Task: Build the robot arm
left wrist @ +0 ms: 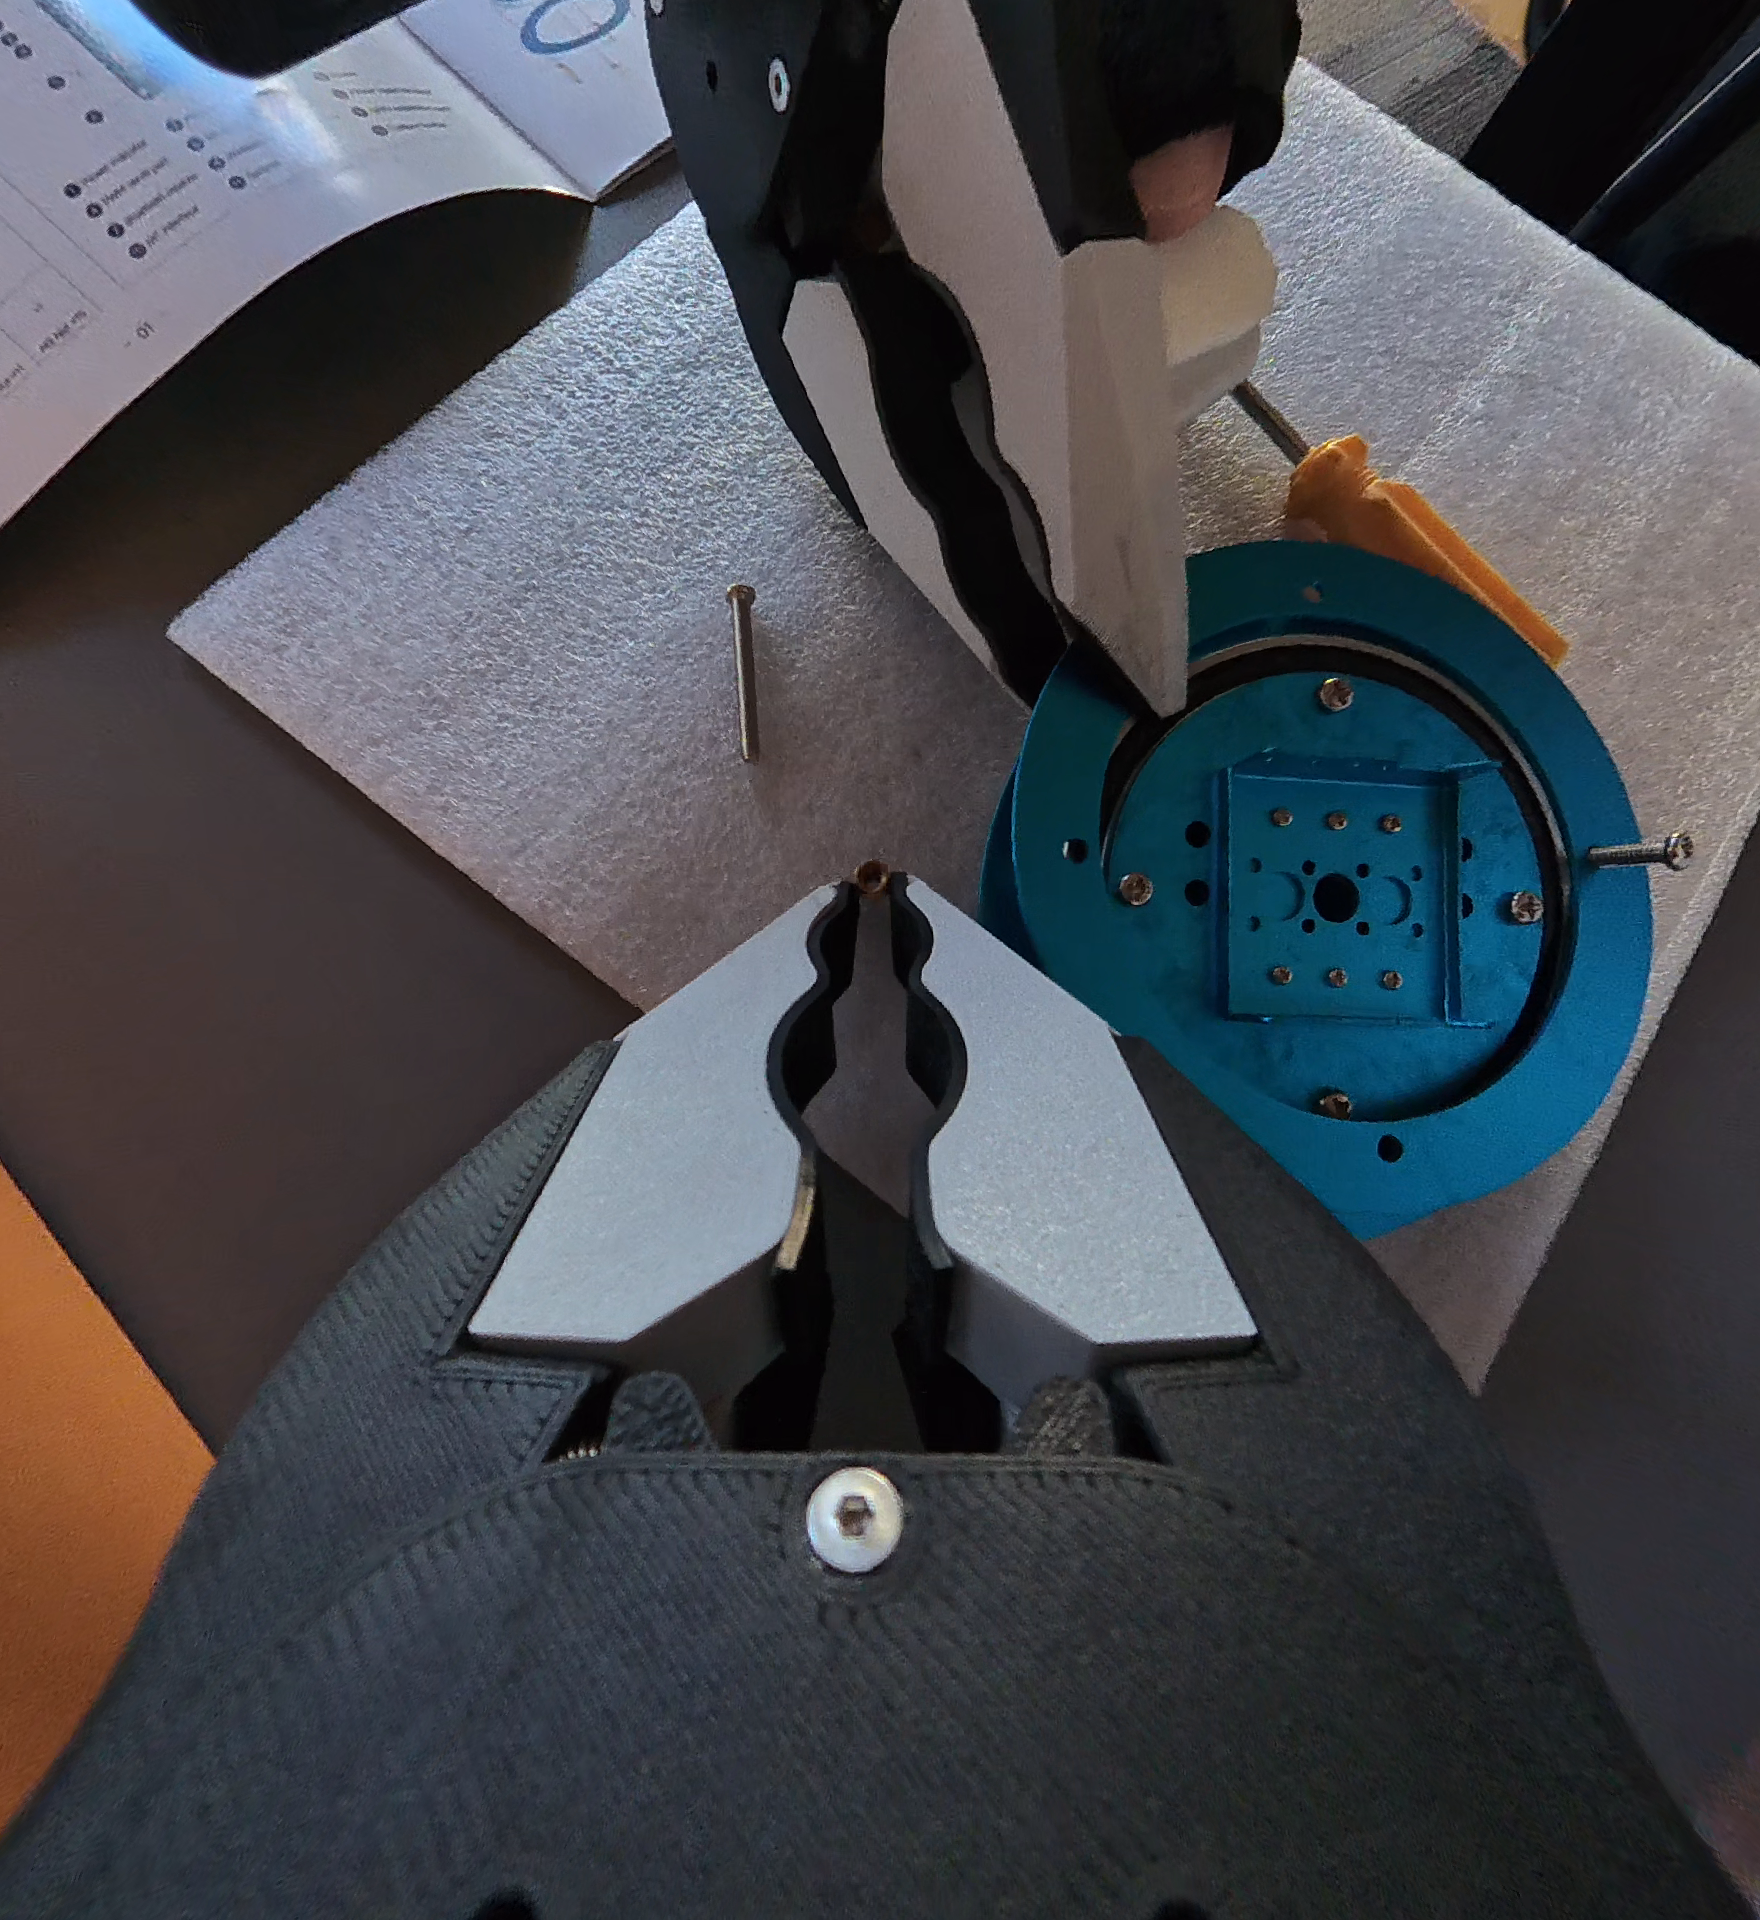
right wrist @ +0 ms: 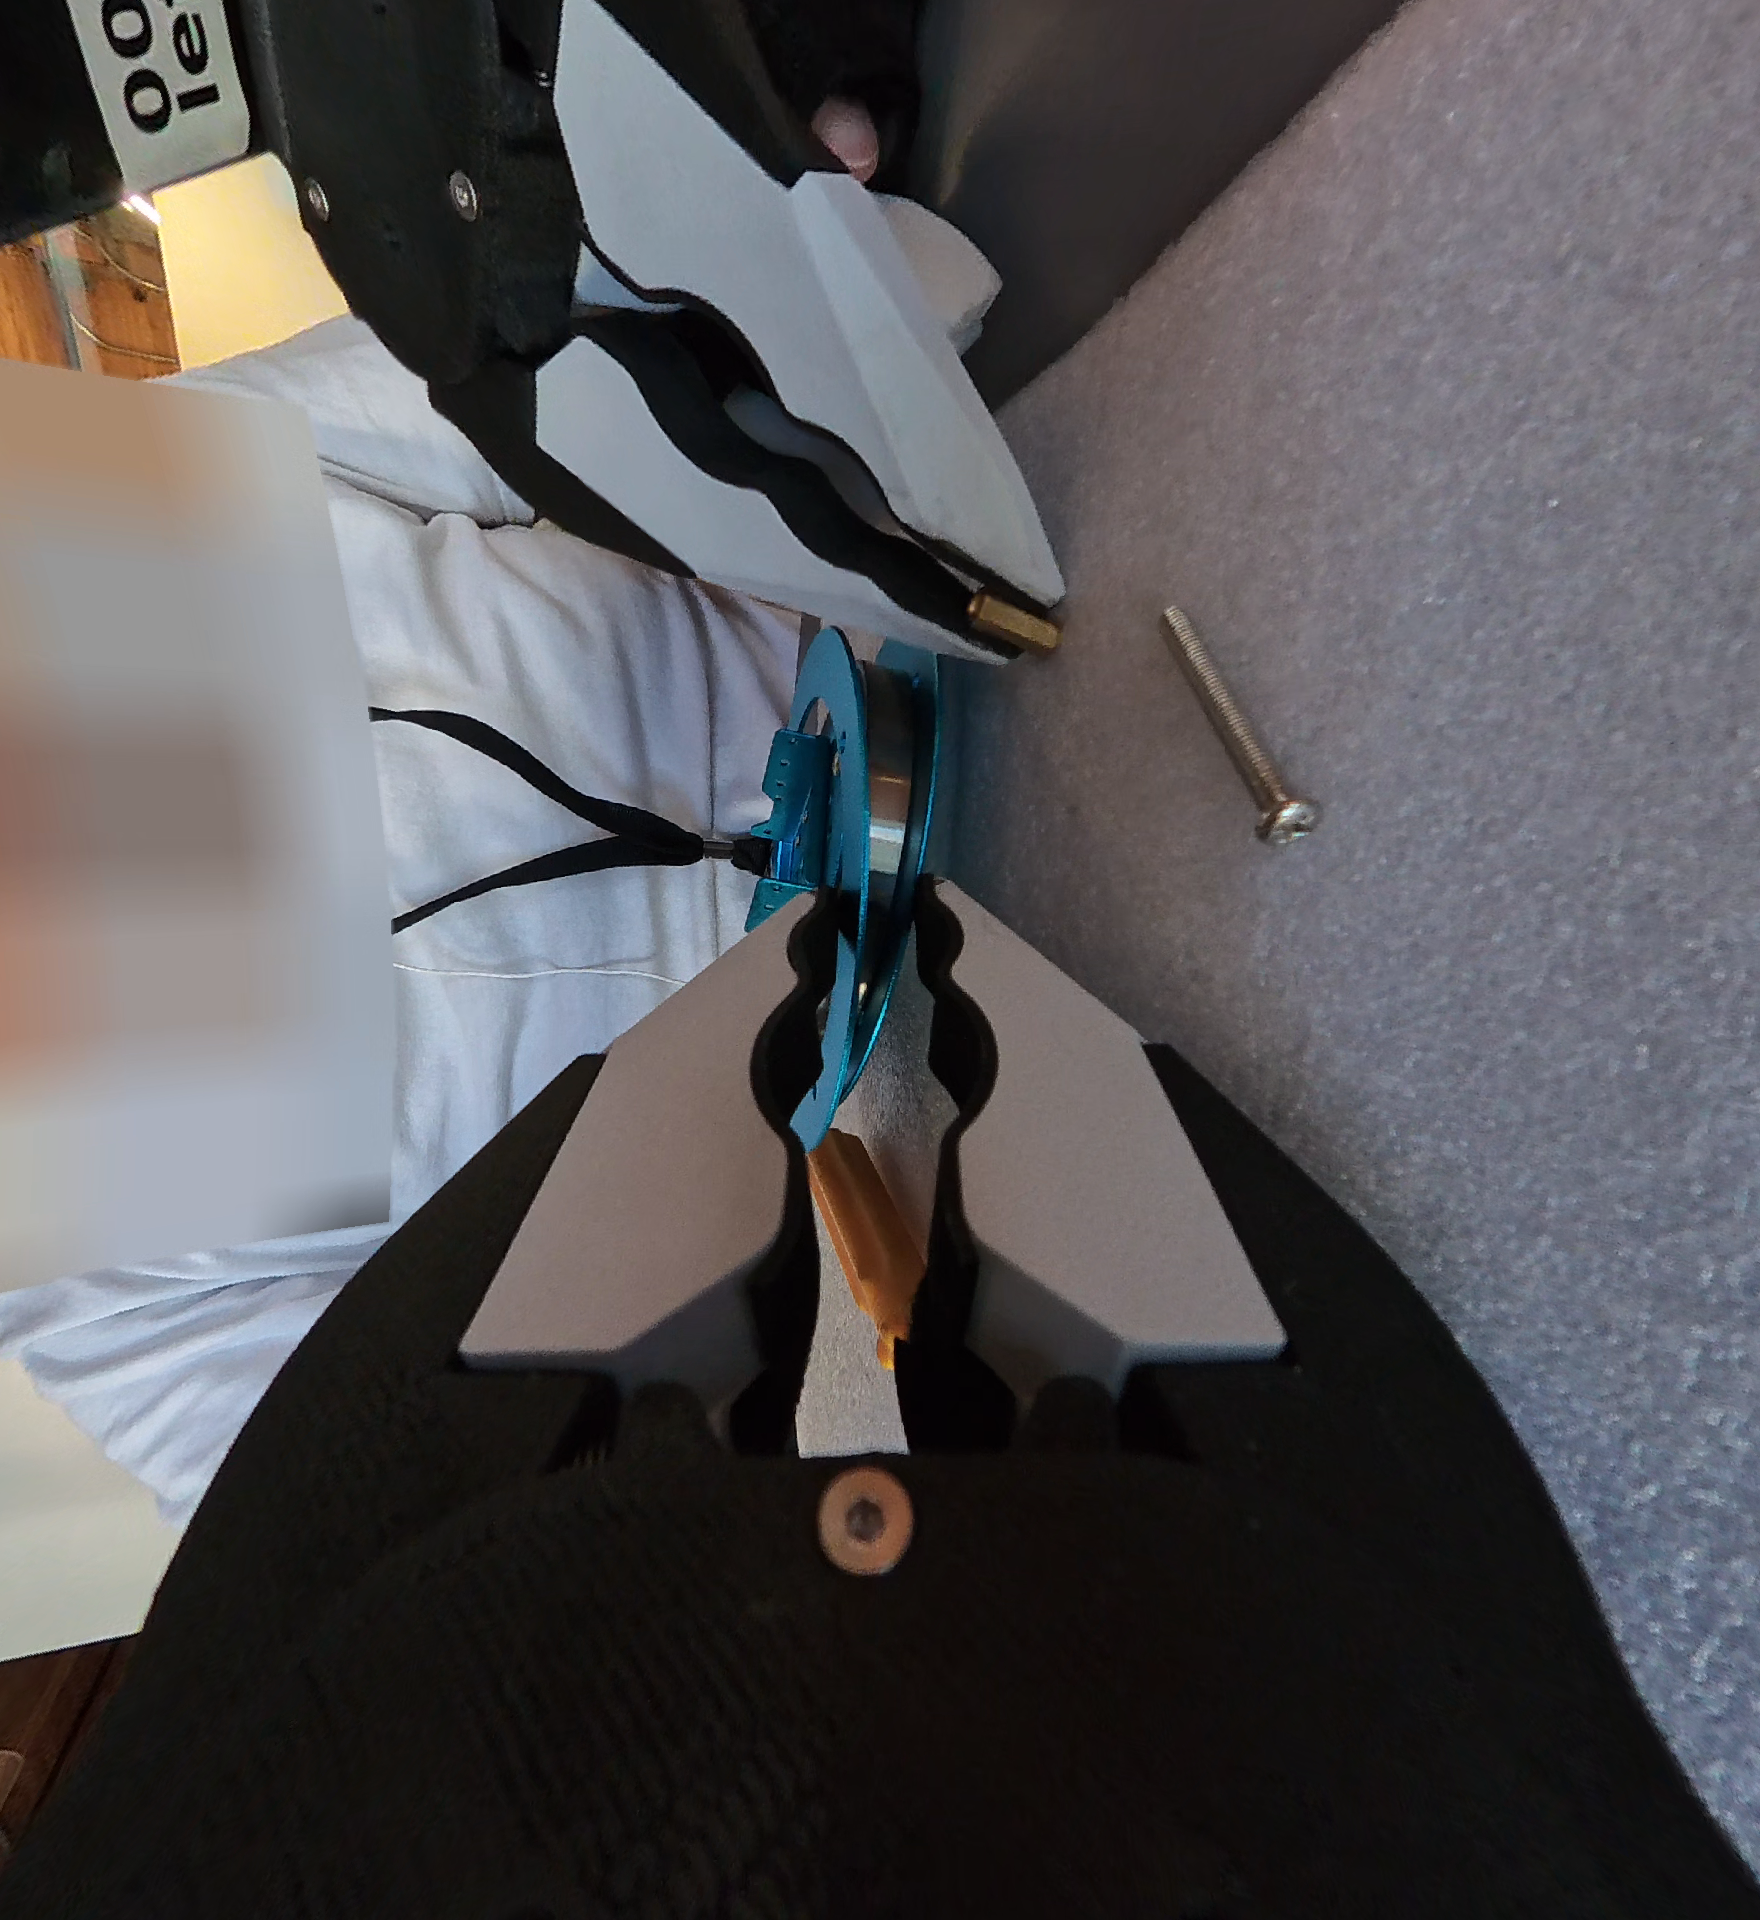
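Observation:
My left gripper [left wrist: 871, 891] is shut on a small brass standoff [left wrist: 871, 876], held at the very tips just above the white foam sheet [left wrist: 502, 499]. It also shows in the right wrist view [right wrist: 1023, 627] with the standoff [right wrist: 1011, 623] in its tips. A blue round metal bearing assembly [left wrist: 1323, 894] lies on the foam to the right. My right gripper [right wrist: 871, 909] is shut on its blue outer ring [right wrist: 845, 1049]; in the left wrist view the right gripper [left wrist: 1120, 665] bites the ring's far-left rim.
A long loose screw [left wrist: 744, 670] lies on the foam, also in the right wrist view [right wrist: 1234, 727]. Another screw [left wrist: 1640, 852] sticks out of the ring's right edge. An orange-handled tool [left wrist: 1427, 551] lies behind the ring. An open booklet [left wrist: 128, 208] lies at far left. There is about 6 cm between the tips of the two grippers. My left tips are roughly 5 cm from the long loose screw [left wrist: 744, 670].

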Demonstrator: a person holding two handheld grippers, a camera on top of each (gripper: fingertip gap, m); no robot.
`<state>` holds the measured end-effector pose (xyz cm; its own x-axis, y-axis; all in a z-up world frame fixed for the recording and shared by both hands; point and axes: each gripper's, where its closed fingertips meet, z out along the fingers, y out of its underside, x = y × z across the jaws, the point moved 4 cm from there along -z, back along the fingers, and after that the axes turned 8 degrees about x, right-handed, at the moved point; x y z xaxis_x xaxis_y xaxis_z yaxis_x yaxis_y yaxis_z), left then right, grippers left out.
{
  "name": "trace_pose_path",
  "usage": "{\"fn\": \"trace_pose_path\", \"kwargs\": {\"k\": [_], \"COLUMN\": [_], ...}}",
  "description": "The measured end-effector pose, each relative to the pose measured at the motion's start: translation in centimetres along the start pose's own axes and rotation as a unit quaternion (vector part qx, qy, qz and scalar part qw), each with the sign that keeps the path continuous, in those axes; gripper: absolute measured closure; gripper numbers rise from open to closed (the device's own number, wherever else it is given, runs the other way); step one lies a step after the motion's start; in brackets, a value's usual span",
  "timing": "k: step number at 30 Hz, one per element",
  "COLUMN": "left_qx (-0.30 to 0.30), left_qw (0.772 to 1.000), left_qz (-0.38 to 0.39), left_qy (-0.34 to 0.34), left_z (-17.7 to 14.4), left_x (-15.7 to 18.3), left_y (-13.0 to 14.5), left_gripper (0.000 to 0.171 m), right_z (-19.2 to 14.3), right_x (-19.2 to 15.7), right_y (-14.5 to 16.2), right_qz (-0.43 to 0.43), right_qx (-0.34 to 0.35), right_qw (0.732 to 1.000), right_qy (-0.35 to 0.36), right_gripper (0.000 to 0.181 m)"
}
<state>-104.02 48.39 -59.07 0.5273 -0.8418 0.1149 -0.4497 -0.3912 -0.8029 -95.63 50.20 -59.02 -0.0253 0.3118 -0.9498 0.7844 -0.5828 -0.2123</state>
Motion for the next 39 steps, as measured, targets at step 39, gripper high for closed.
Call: {"fn": "trace_pose_path", "kwargs": {"k": [39], "left_qx": [-0.001], "left_qw": [0.972], "left_qz": [-0.225], "left_qy": [0.064], "left_z": [-3.4], "left_x": [1.7], "left_y": [2.3], "left_gripper": [0.160], "right_z": [-0.3], "right_x": [-1.0], "right_y": [-0.1], "right_qz": [-0.120], "right_qx": [0.014], "right_qw": [0.993], "right_qy": [0.007], "right_gripper": [0.168]}}
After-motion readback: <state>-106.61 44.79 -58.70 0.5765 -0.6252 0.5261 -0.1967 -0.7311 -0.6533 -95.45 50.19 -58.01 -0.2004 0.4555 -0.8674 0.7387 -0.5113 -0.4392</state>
